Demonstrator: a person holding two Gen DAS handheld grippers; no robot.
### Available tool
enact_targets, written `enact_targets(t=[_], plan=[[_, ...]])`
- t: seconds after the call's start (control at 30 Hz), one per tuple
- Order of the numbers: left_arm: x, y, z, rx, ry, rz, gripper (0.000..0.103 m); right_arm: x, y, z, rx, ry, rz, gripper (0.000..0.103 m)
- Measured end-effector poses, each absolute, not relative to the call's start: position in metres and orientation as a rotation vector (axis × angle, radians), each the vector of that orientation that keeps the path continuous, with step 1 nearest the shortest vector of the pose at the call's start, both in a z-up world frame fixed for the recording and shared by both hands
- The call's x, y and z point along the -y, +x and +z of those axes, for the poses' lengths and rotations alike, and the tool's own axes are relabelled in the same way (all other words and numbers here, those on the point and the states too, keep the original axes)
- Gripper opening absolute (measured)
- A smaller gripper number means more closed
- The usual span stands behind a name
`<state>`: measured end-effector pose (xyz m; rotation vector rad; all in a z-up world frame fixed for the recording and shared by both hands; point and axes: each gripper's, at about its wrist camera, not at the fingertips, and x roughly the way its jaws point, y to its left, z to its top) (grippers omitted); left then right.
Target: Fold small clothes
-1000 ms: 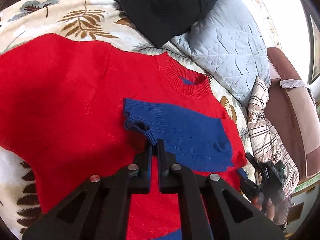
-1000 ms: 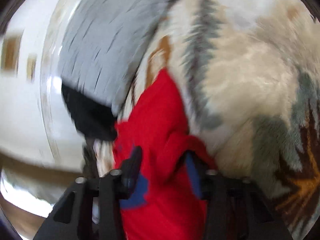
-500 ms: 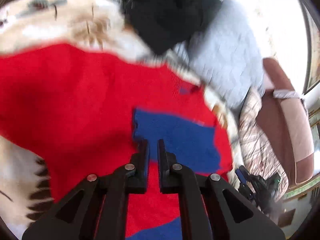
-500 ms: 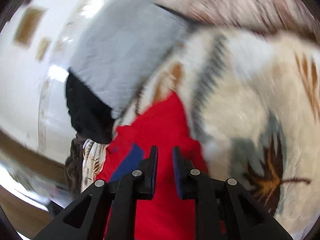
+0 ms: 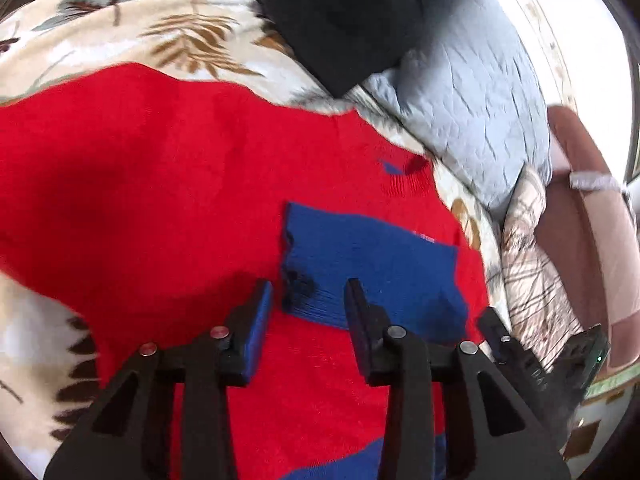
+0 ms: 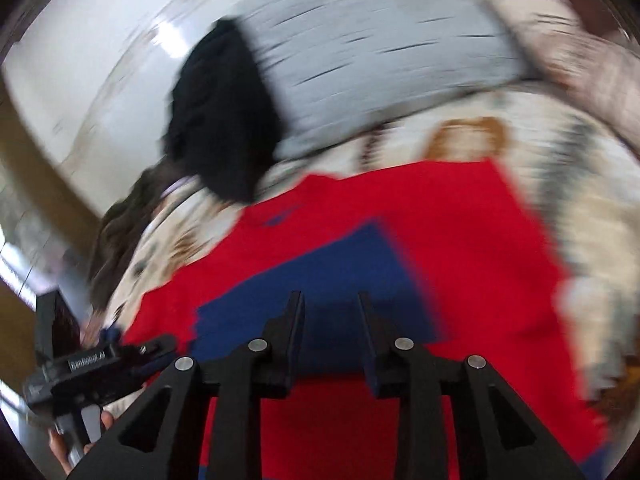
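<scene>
A red knit sweater [image 5: 160, 184] lies spread flat on a leaf-patterned blanket [image 5: 132, 32]. Its blue sleeve [image 5: 372, 264] is folded across the red body, cuff toward me. My left gripper [image 5: 308, 300] is open and empty, its fingers hovering on either side of the blue cuff. In the blurred right wrist view the same sweater [image 6: 480, 240] and blue sleeve [image 6: 320, 288] show. My right gripper [image 6: 330, 312] is open and empty just above the sleeve. The right gripper also shows at the lower right of the left wrist view [image 5: 548, 356].
A black garment [image 5: 344, 20] and a grey quilted pillow [image 5: 472, 112] lie beyond the collar. A striped cushion [image 5: 532, 280] and a brown chair [image 5: 580, 220] stand to the right. The left gripper and hand show in the right wrist view [image 6: 88, 372].
Both grippers were shut half a second ago and have opened. The left one let go of the blue cuff, which now lies on the sweater. The right view swung over the sleeve.
</scene>
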<state>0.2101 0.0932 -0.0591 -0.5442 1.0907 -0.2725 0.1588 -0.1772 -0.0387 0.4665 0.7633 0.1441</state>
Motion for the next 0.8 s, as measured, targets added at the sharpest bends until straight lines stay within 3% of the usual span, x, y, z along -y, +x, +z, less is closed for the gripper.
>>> enact_targets(t=[0.1,0.17,0.23,0.4,0.57,0.73,0.8], plan=[[-0.124,0.204,-0.042,-1.03,-0.594,-0.209,0.041,0.133,0.175,-0.046,-0.792,0.457,0.246,0.028],[-0.145,0.199,-0.03,-0.985,-0.584,-0.128,0.052,0.104,0.186,-0.058,-0.821,0.475,0.314,0.028],[-0.174,0.191,-0.017,-0.944,-0.555,-0.044,0.053,0.077,0.189,-0.08,-0.894,0.419,0.351,0.031],[-0.263,0.188,-0.011,-0.953,-0.568,0.151,0.066,0.08,0.182,-0.083,-0.85,0.416,0.358,0.031],[-0.344,0.197,-0.037,-1.055,-0.654,0.32,0.066,0.088,0.183,-0.085,-0.842,0.479,0.382,0.031],[-0.366,0.215,-0.074,-1.136,-0.798,0.293,0.066,0.085,0.19,-0.086,-0.841,0.484,0.382,0.031],[-0.364,0.212,-0.069,-1.097,-0.784,0.292,0.047,0.086,0.191,-0.087,-0.839,0.491,0.385,0.031]])
